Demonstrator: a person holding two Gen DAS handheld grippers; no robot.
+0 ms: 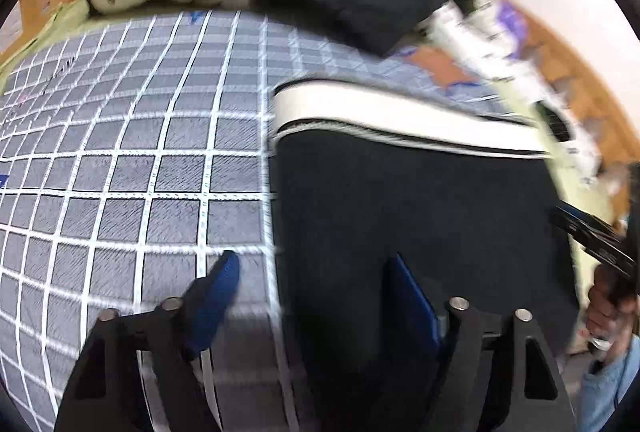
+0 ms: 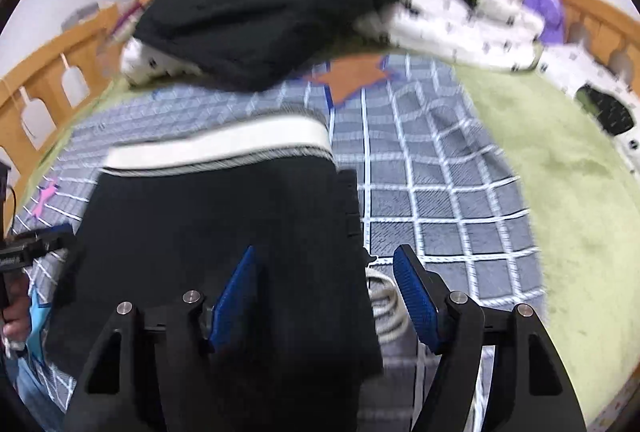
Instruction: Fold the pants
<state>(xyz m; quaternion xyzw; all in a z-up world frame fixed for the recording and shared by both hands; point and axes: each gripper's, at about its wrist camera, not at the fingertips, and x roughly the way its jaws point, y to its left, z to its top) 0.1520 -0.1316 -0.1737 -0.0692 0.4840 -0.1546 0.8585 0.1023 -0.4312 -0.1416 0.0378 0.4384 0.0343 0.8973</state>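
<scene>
Black pants (image 1: 420,199) with a white waistband (image 1: 380,111) lie folded on a grey checked blanket (image 1: 140,151). My left gripper (image 1: 312,258) is open above the pants' left edge, one blue finger over the blanket and the other over the black cloth. In the right wrist view the same pants (image 2: 208,216) fill the lower left. My right gripper (image 2: 326,251) is open over their right edge, with nothing pressed between its pads. Each gripper shows at the other view's border: the right gripper (image 1: 592,236) and the left gripper (image 2: 28,252).
A heap of black clothing (image 2: 256,19) lies at the far end of the bed, beside white spotted bedding (image 2: 460,23). A wooden bed rail (image 2: 40,83) runs along the sides. A green sheet (image 2: 560,171) shows on the right. A white cord (image 2: 384,308) lies by the pants.
</scene>
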